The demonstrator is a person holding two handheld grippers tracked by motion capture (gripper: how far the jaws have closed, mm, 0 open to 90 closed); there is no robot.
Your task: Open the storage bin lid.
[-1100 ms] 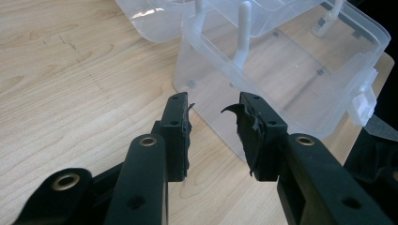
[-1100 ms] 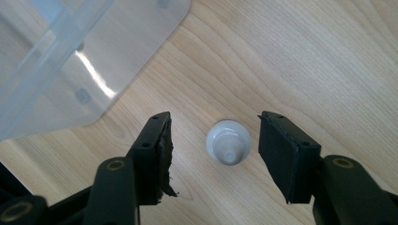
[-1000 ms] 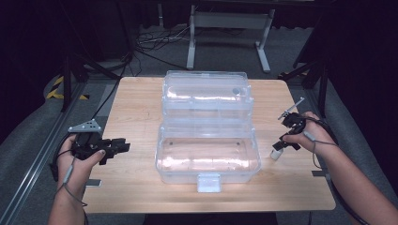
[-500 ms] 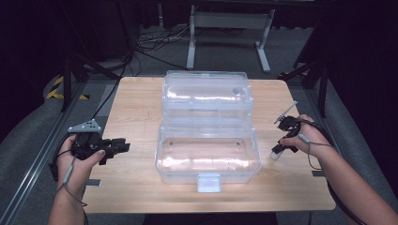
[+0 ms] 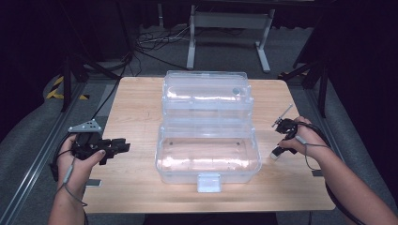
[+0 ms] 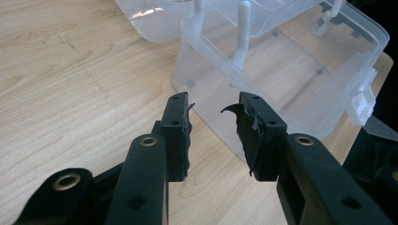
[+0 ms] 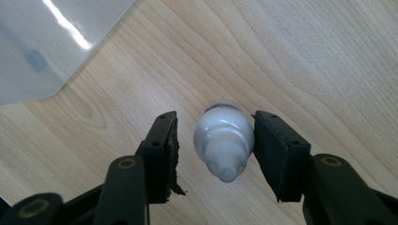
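Now my right gripper (image 7: 213,154) brackets the small white bottle (image 7: 224,143) on the table (image 5: 136,108) right of the clear box (image 5: 209,154); jaws just closing, one pad touching, the other short, no grip yet. Left gripper (image 6: 213,129) waits half open, empty, aimed at the box's near corner.

bottle (image 7: 224,140) base hidden from above

Wooden table (image 5: 136,103), clear plastic box (image 5: 206,150) (lid open)
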